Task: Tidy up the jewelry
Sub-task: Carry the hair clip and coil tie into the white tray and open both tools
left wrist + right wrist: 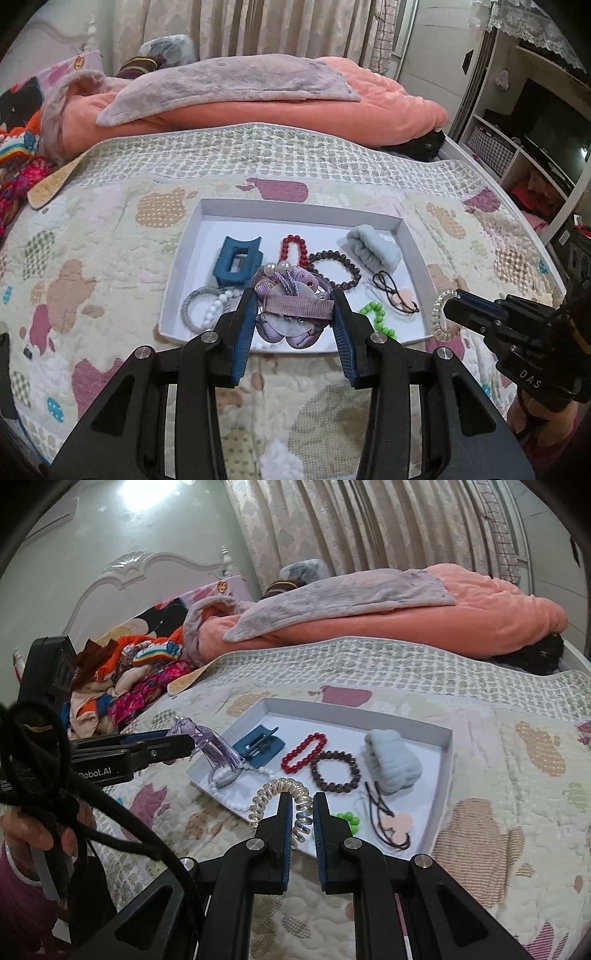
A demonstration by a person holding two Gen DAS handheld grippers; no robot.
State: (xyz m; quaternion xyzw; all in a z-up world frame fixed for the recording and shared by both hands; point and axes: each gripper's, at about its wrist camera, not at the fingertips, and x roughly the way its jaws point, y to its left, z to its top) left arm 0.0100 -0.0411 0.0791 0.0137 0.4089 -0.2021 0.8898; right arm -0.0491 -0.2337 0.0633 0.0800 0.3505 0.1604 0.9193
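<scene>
A white tray (192, 236) lies on the quilted bed. My left gripper (295, 302) is shut on a purple ribbon hair bow (291, 306) with two pearls, held over the tray's near edge. My right gripper (303, 805) is shut on a clear spiral hair tie (273, 794), held over the tray's near right edge; it also shows in the left wrist view (443, 314). In the tray lie a blue claw clip (238, 260), a red bead bracelet (294, 245), a dark bead bracelet (334, 269), a pale blue scrunchie (375, 249), a green bead bracelet (376, 314) and black hair ties (393, 291).
A grey hair tie (194, 306) with white beads lies at the tray's near left. An orange duvet (258, 107) and clothes (140, 672) are piled at the far side of the bed. Shelves (517, 147) stand to the right.
</scene>
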